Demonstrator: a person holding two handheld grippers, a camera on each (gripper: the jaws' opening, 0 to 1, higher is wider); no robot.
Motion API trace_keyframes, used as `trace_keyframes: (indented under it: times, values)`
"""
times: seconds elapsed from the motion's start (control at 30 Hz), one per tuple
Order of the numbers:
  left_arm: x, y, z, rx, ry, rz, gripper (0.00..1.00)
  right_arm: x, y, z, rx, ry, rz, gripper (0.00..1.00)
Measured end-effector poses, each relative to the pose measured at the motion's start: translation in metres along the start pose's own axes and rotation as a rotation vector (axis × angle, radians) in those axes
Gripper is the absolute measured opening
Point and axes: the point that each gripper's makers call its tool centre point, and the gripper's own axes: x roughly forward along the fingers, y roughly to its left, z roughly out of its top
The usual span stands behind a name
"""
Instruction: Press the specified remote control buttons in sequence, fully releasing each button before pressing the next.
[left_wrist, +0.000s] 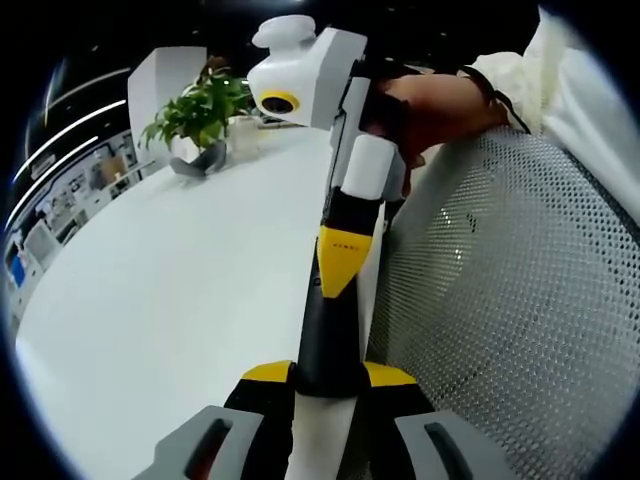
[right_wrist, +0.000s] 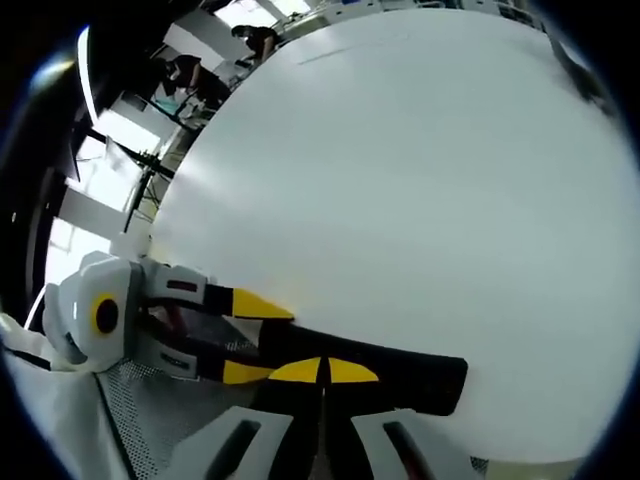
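A long black remote control (left_wrist: 328, 335) runs forward between the yellow-tipped jaws of my left gripper (left_wrist: 330, 376), which is shut on its near end. My right gripper (left_wrist: 338, 282) comes down from above, held by a hand (left_wrist: 440, 110), with its jaws shut and the yellow tips resting on the remote's top face. In the right gripper view the remote (right_wrist: 420, 380) lies across the bottom, over the table edge. My right gripper (right_wrist: 325, 372) has its shut tips on it, and my left gripper (right_wrist: 255, 340) grips it from the left. The buttons are hidden.
A broad white table (left_wrist: 170, 300) spreads to the left, with a potted plant (left_wrist: 200, 112) at its far end. A white mesh chair back (left_wrist: 510, 300) stands close on the right, also showing as mesh (right_wrist: 150, 420) at the lower left. Office furniture lies beyond the table.
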Motion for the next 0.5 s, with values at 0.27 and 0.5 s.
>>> trace_keyframes:
  times: [0.27,0.5]
  values:
    - [0.0003,-0.0002,-0.0004,-0.001,0.000,0.000,0.25,0.0009,0.0055,0.0006,-0.013,-0.009,0.026,0.00]
    - [0.0001,0.0001,-0.0002,-0.001,0.000,0.000,0.25,0.0052,0.0097,-0.0012,-0.035,0.009,0.031,0.00]
